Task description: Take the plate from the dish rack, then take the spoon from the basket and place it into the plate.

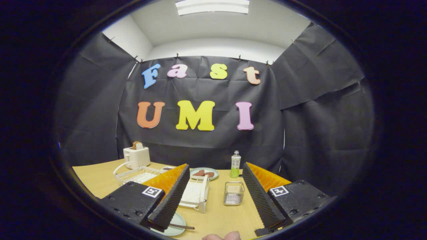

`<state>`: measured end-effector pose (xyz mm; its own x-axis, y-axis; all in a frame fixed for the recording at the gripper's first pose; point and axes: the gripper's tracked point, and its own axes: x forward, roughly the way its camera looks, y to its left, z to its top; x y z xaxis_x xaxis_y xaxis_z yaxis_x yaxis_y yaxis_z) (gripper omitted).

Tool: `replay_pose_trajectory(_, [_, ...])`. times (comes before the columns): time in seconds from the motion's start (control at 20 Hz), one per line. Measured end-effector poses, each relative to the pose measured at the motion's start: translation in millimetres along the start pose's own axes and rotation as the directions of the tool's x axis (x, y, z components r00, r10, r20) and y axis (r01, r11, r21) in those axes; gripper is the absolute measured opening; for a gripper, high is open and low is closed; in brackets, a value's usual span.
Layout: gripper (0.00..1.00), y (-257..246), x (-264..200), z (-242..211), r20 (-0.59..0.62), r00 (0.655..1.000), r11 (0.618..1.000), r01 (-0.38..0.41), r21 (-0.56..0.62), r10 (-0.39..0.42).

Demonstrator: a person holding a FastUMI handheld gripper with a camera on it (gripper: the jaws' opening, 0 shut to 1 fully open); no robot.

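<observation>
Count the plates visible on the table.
2. One plate with food sits beyond the dish rack, beside the bottle; another plate, with the spoon, lies below the open hand-held gripper's left finger.

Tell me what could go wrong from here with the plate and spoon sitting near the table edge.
The gripper is open, holding nothing. The pale green plate sits under the left finger with the spoon handle poking out, so a careless move could knock either off the near table edge. A person's hand is also close below the fingers. Swinging forward could clip the wire basket or dish rack.
</observation>
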<state>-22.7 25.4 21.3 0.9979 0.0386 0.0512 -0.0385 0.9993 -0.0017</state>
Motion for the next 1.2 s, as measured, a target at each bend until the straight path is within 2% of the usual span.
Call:
replay_pose_trajectory(0.5, [1.00,9.4,-40.2,21.3,0.068,0.997,0.999,-0.020,-0.027,0.021])
replay_pose_trajectory(1.2, [1.00,-9.4,-40.2,-0.4,0.033,0.999,1.000,0.018,0.016,-0.018])
